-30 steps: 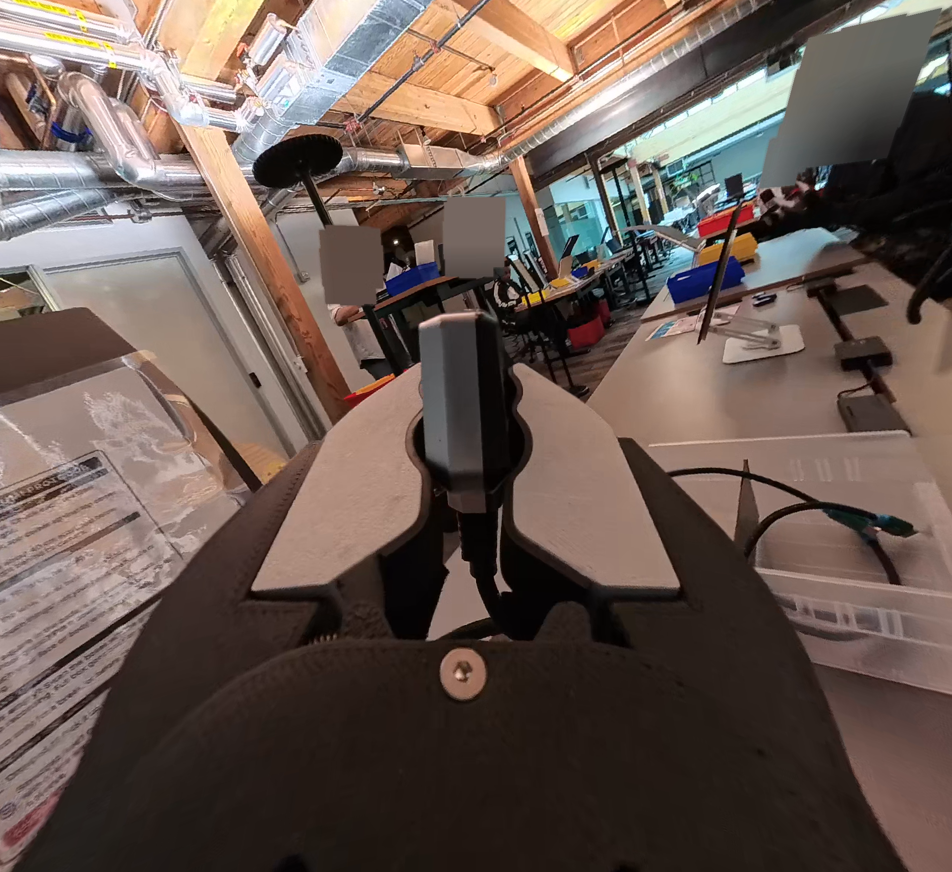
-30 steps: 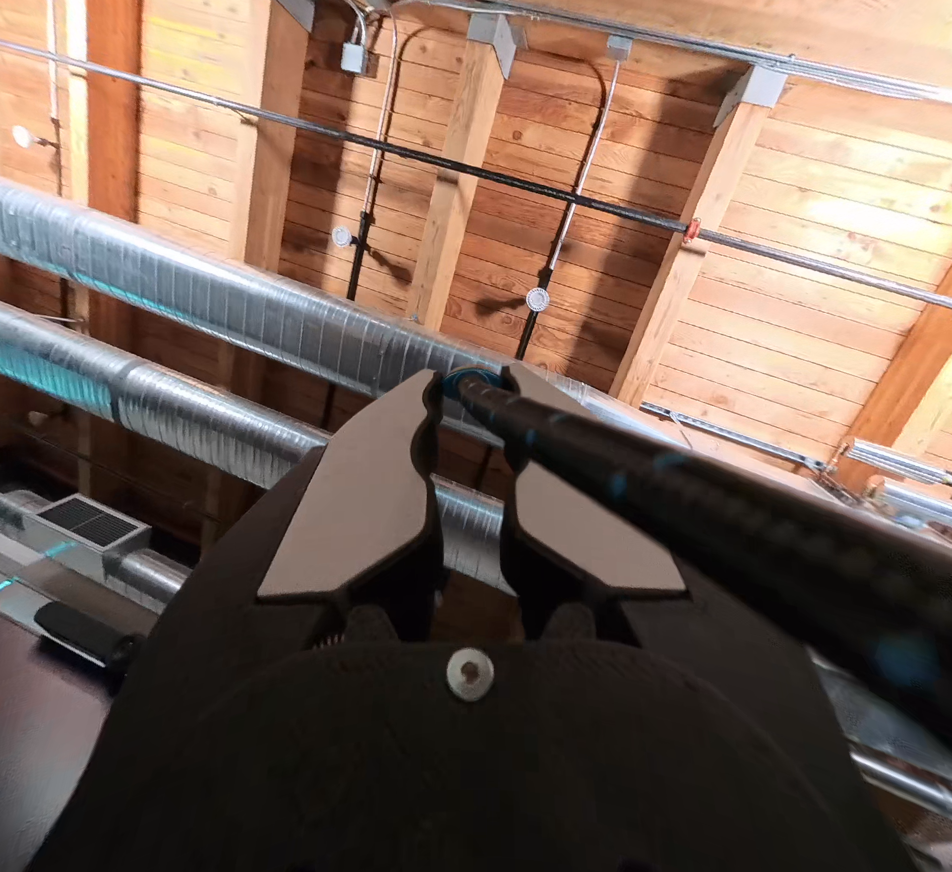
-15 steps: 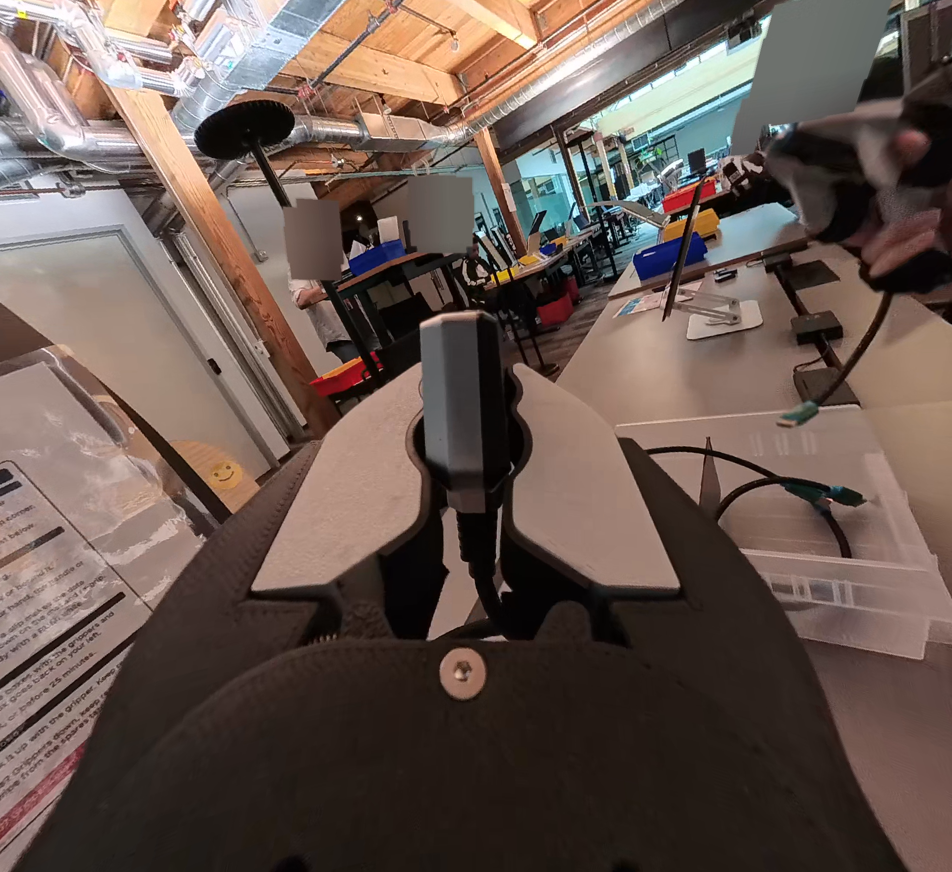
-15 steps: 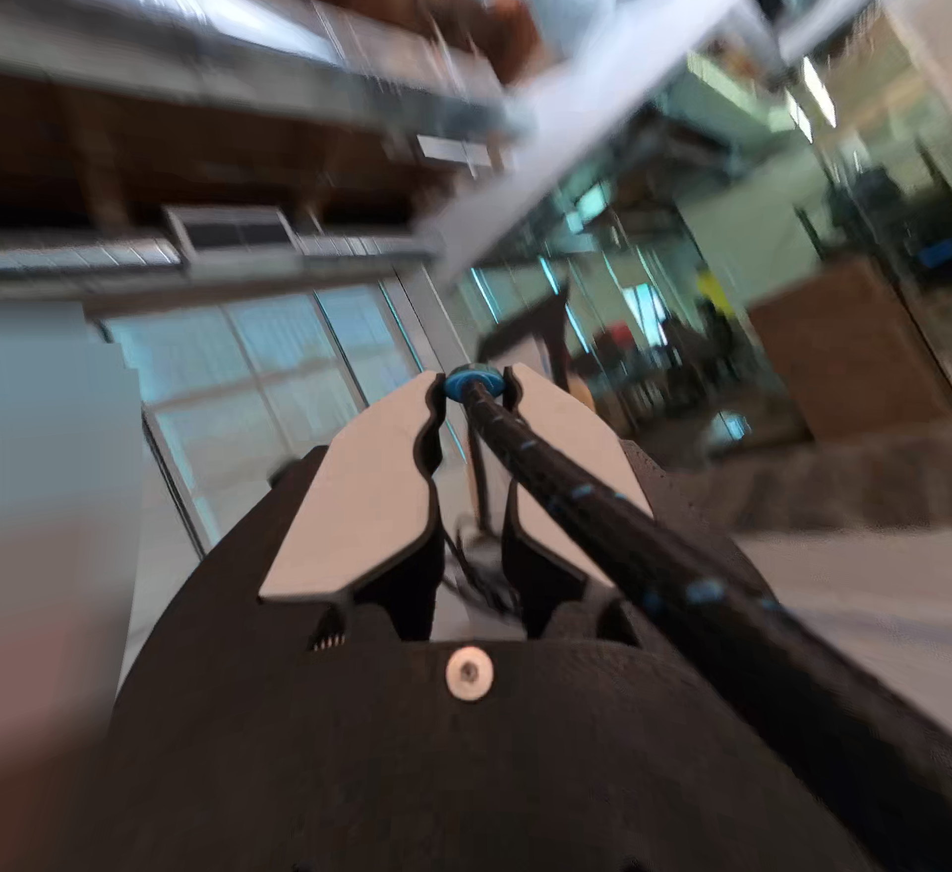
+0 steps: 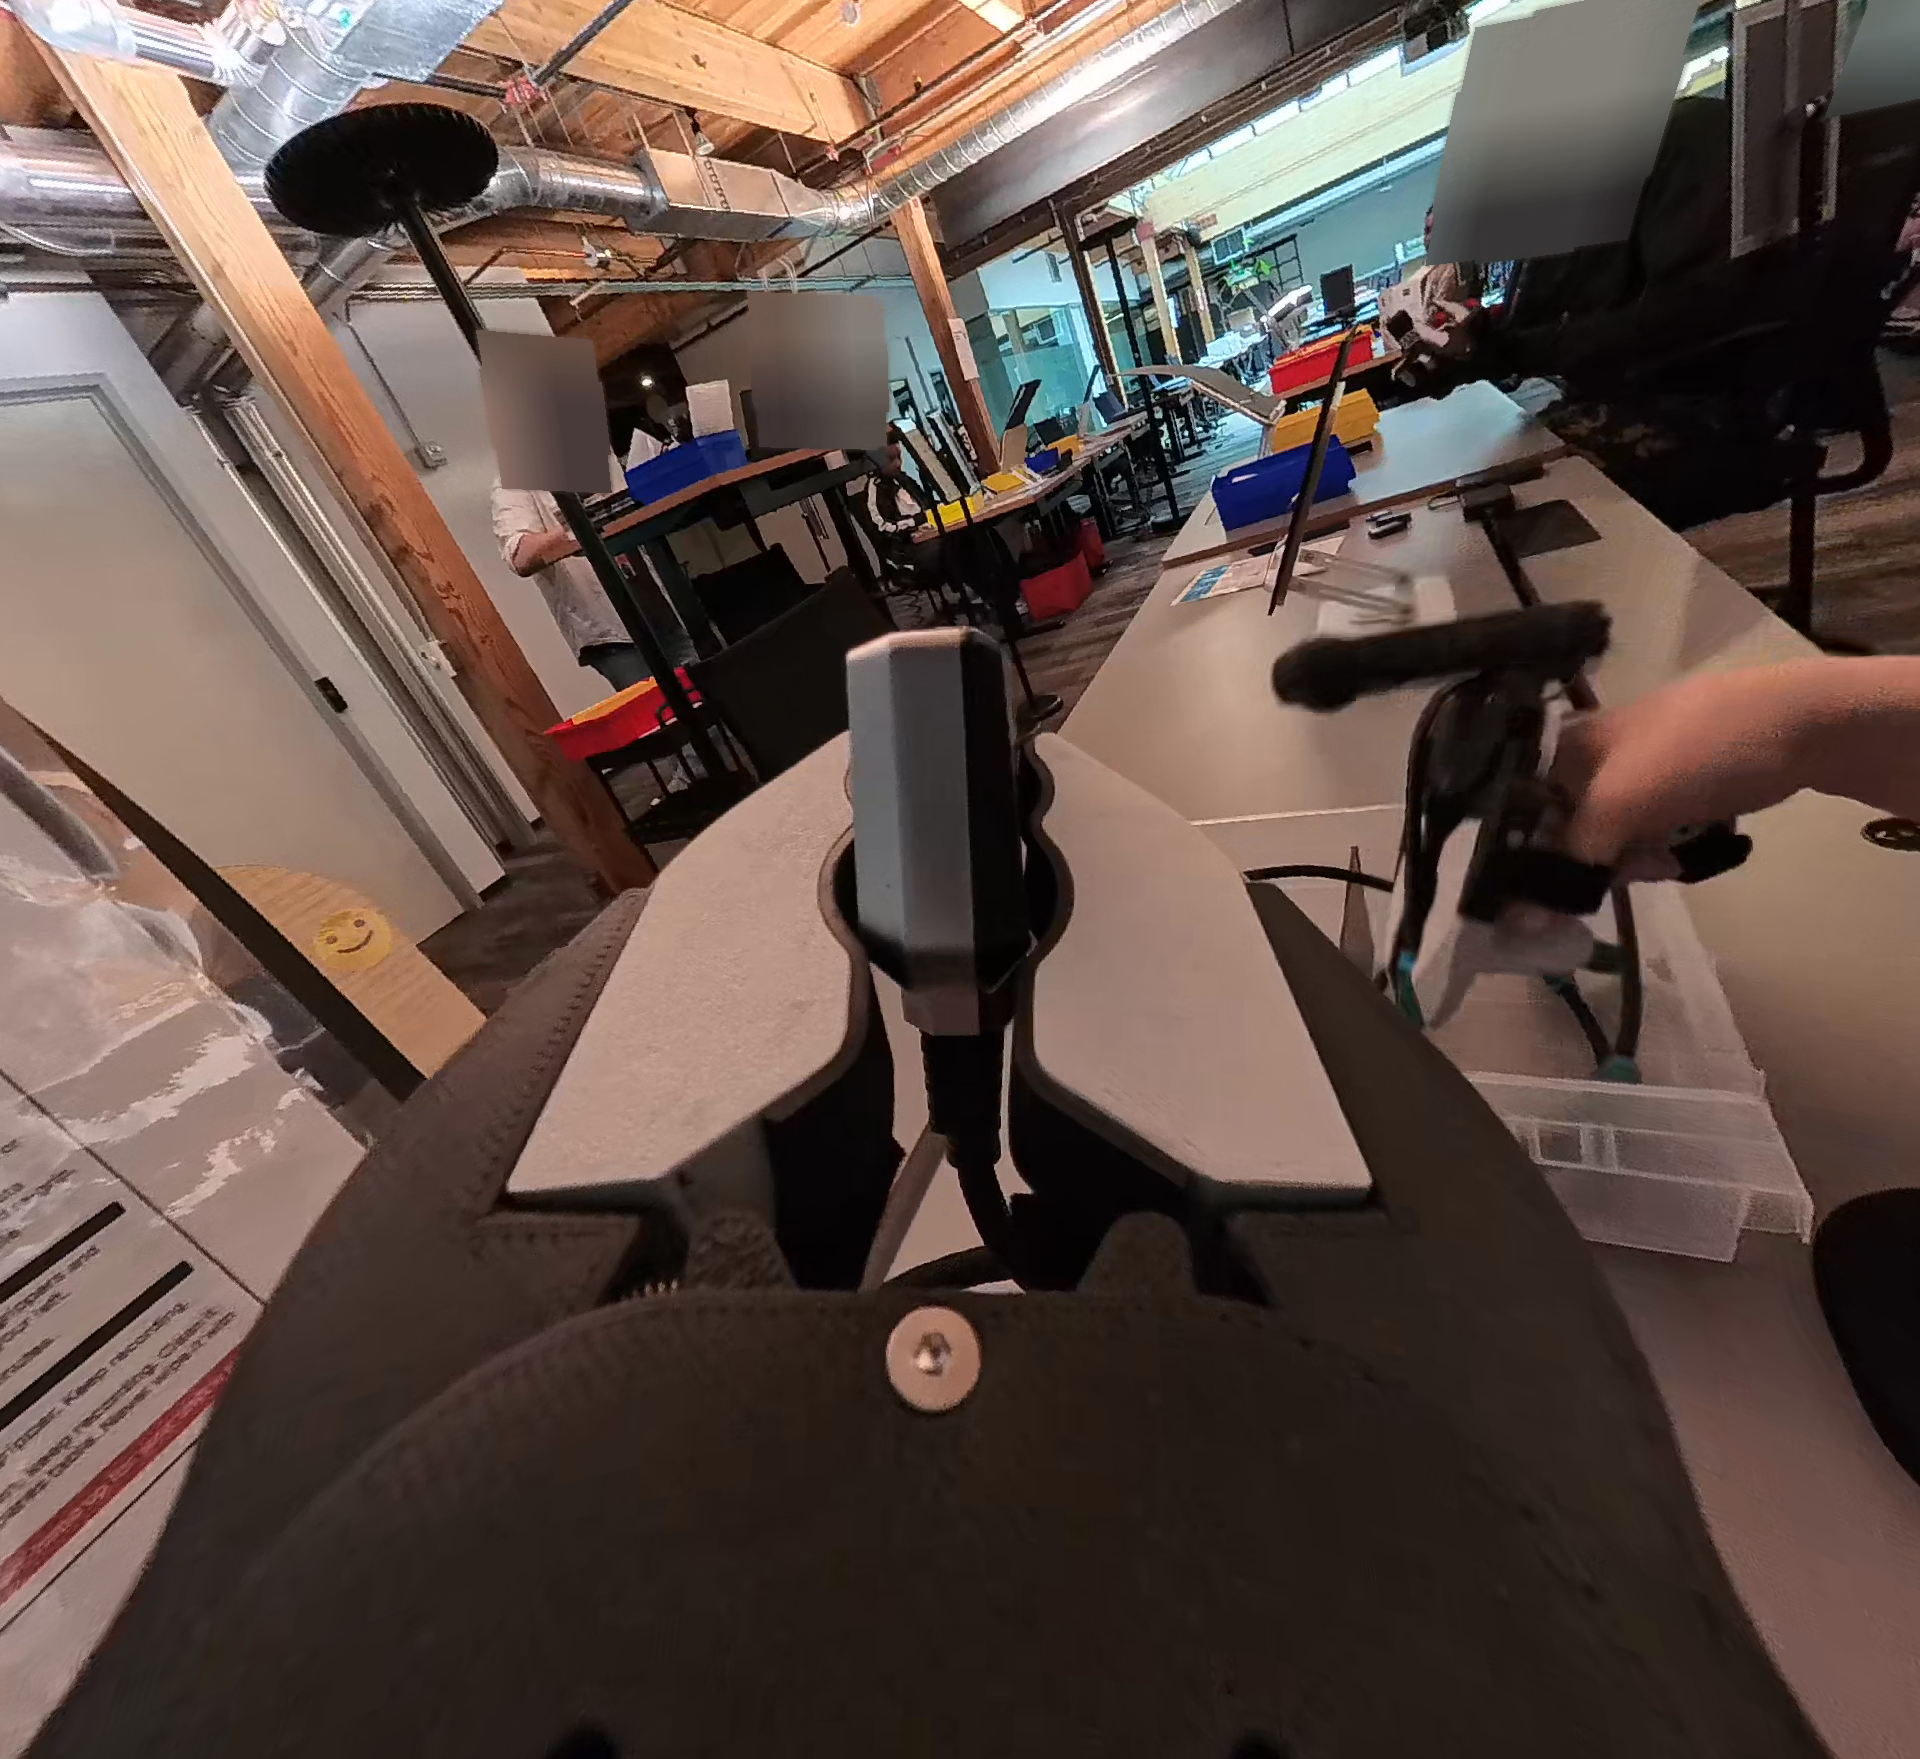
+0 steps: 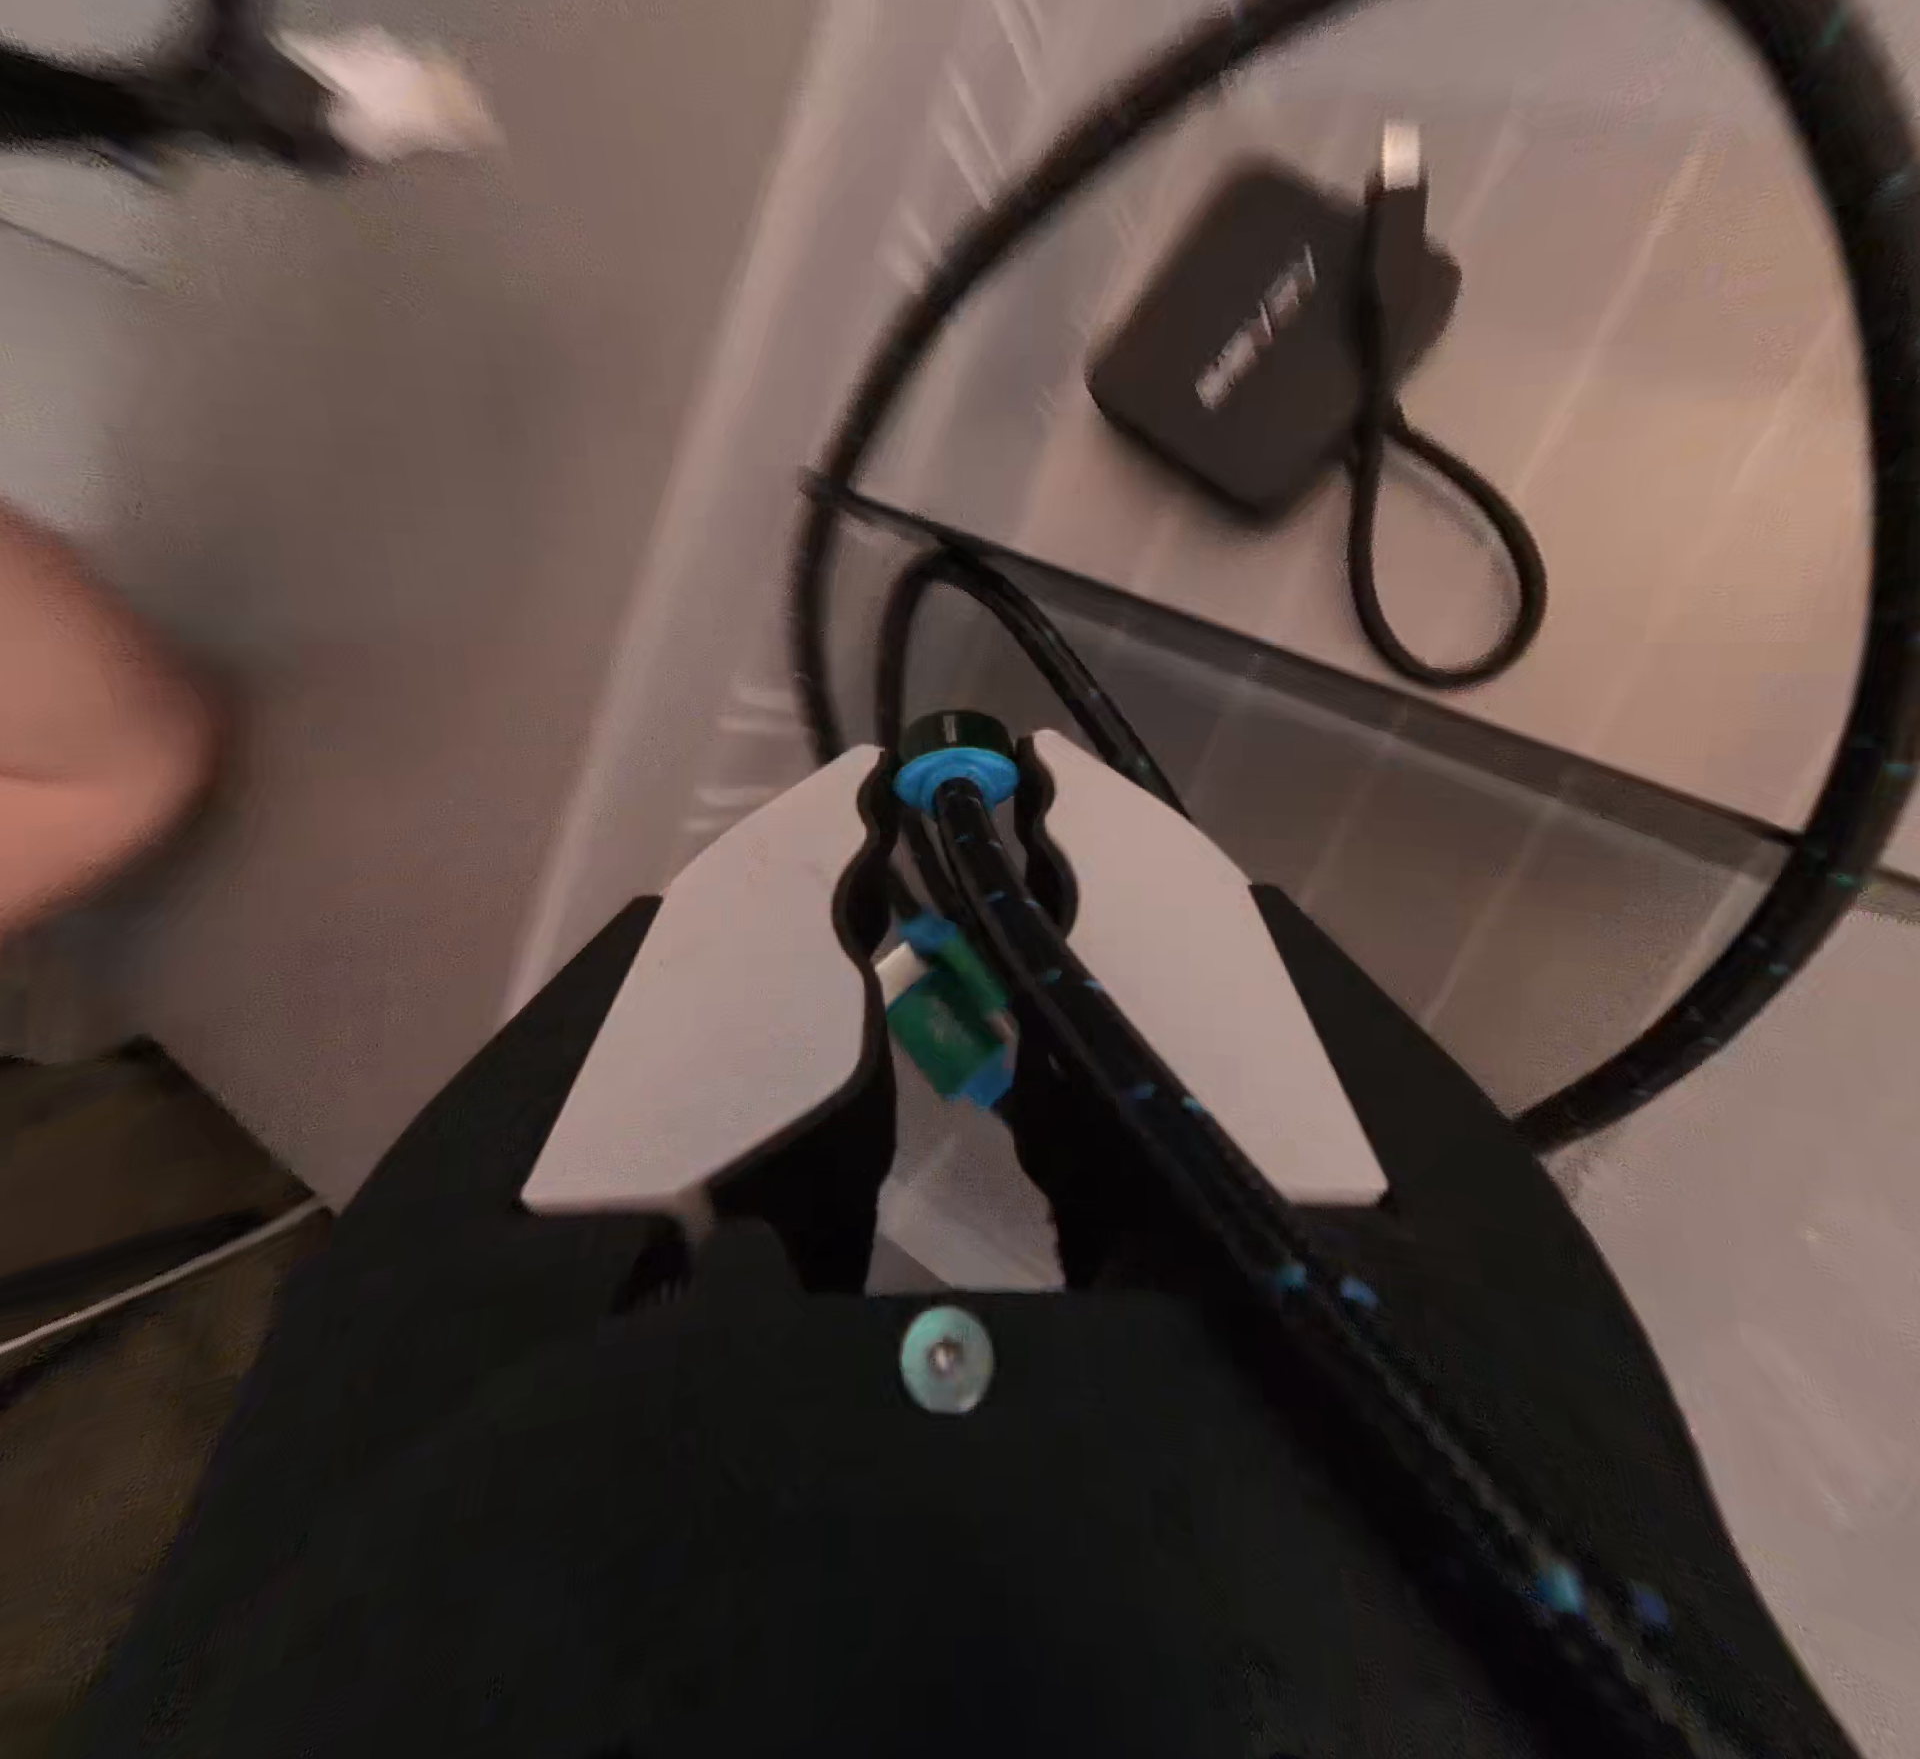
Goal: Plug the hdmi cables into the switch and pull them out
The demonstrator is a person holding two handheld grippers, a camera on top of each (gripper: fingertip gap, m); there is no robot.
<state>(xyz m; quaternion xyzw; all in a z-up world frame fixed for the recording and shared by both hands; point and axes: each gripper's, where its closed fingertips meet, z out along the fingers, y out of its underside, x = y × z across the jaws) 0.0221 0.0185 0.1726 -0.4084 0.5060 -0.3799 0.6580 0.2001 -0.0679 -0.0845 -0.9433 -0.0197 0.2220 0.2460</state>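
Left wrist view: the left gripper (image 5: 935,888) is seen clamped on a grey switch (image 5: 920,805), held upright between the jaws, long axis pointing forward and up, its black lead (image 5: 971,1148) trailing back through the gap. Ahead and to the right, well apart, the right gripper (image 5: 1455,971) is blurred above a clear plastic tray (image 5: 1642,1159), held by a hand (image 5: 1631,784). Right wrist view: the right gripper (image 6: 951,769) is closed on a braided black hdmi cable (image 6: 1081,992) at its blue collar (image 6: 951,771), tips angled down; the cable runs back along the jaws and loops wide ahead. A green-blue plug (image 6: 951,1034) lies below the gap. A black box (image 6: 1273,333) rests ahead and to the right in the tray. The grey switch is not shown here; judged, the right gripper must bring a plug leftward to it.
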